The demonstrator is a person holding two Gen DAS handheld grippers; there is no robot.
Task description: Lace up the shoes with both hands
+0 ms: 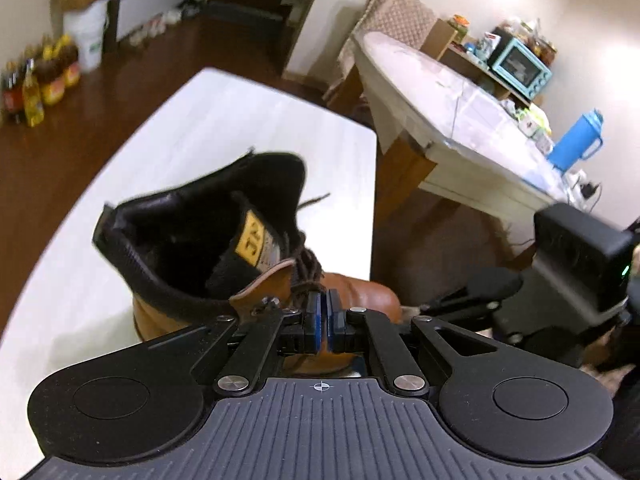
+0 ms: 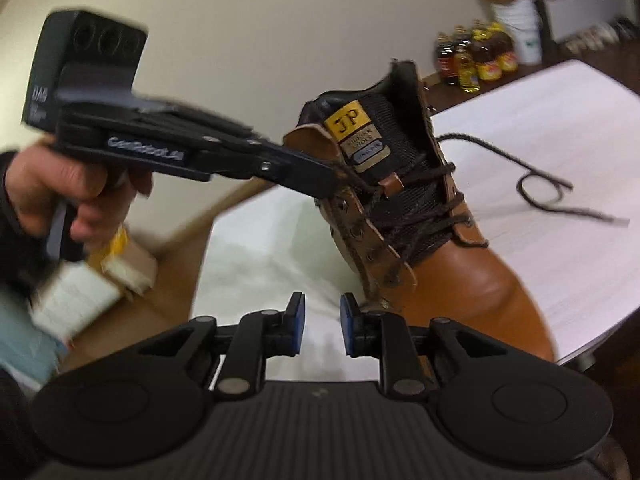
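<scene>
Tan leather boot [image 2: 452, 264] stood on the white desk [image 2: 560, 264]. Our left gripper [image 2: 324, 180] was clenched on the lace [image 2: 400, 220] at the upper eyelets. Our right gripper [image 2: 322, 314] hung released, nothing between its fingers. We judged tightening under way; next, the right must reach the loose lace end [image 2: 544, 188] lying far right.

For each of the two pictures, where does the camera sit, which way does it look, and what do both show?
Left wrist: on the left gripper, looking down along its shut fingers into the brown boot on the white table; the right gripper's body shows at the right edge.
Right wrist: on the right gripper, jaws open and empty, facing the boot's laced front; the left hand holds the left gripper at the boot's collar.
Shared: boot, table, left gripper.
</scene>
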